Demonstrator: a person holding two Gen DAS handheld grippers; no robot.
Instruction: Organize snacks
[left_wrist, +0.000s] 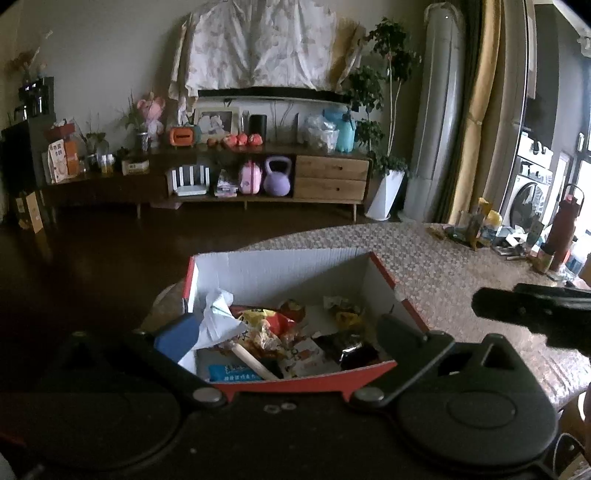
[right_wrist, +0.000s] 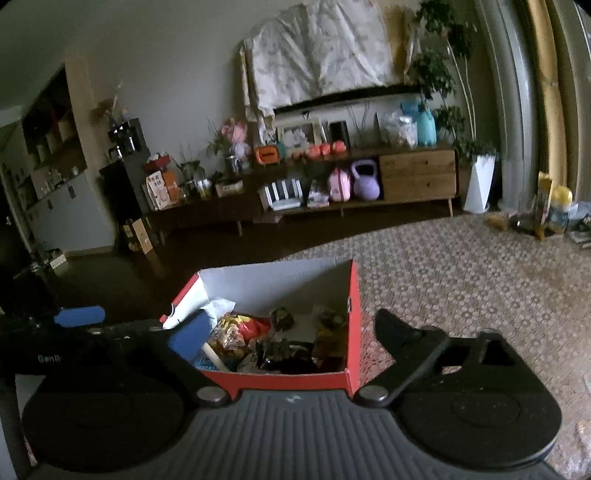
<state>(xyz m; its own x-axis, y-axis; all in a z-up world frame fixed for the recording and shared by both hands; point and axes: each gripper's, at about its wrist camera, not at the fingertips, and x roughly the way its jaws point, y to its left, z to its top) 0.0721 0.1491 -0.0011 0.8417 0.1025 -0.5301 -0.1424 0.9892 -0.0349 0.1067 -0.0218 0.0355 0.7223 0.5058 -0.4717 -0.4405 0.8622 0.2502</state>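
both claws (left_wrist: 284, 332) (right_wrist: 288, 332) spread wide, empty | snacks (left_wrist: 273, 328) piled in box (left_wrist: 295, 384) at 12 o'clock, gathered for tidiness

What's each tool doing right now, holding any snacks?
Left tool: open wide, empty, above the red box.
Right tool: open wide, empty, above the same box.

**Dim room, daylight from the right**

Both fisheye views are underexposed; daylight enters at the window (left_wrist: 576, 177) on the far right, glaring pale, while the floor (left_wrist: 92, 251) sinks into shadow. Edges bow and darken to black corners; fine detail is soft and grainy
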